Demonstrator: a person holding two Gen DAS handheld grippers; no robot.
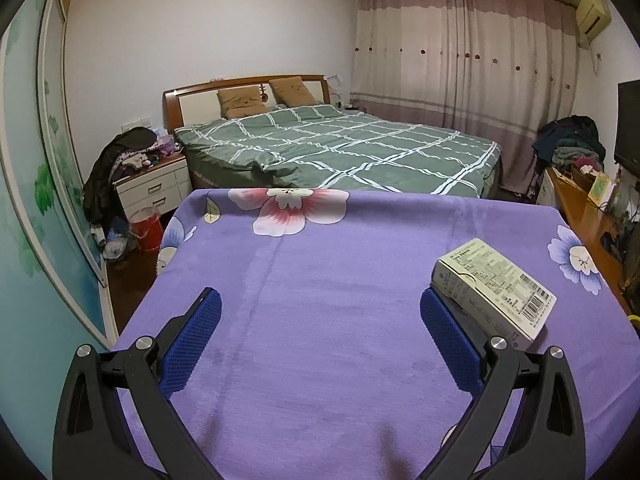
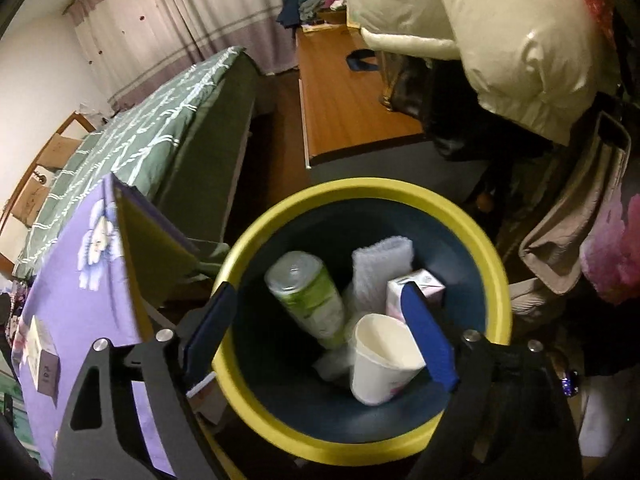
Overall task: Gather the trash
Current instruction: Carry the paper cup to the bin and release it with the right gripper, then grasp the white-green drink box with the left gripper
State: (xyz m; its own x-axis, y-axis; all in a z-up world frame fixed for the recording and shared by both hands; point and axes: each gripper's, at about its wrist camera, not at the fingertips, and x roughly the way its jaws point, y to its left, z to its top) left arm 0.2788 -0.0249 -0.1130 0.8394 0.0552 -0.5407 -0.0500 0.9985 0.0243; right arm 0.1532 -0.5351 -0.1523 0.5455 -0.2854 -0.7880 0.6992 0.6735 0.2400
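Right gripper (image 2: 320,332), jaws apart, empty, hung over bin (image 2: 480,240) holding paper cup (image 2: 380,364), bottle (image 2: 312,296), carton (image 2: 424,284). Left gripper (image 1: 320,340), jaws apart; box (image 1: 496,284) remained on purple tabletop (image 1: 320,264).

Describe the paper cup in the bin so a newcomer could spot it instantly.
Find the yellow-rimmed bin beside the purple cloth. The white paper cup lies tilted at its near side, mouth open, beside the green-labelled bottle. It is the only hollow, open-mouthed item there.
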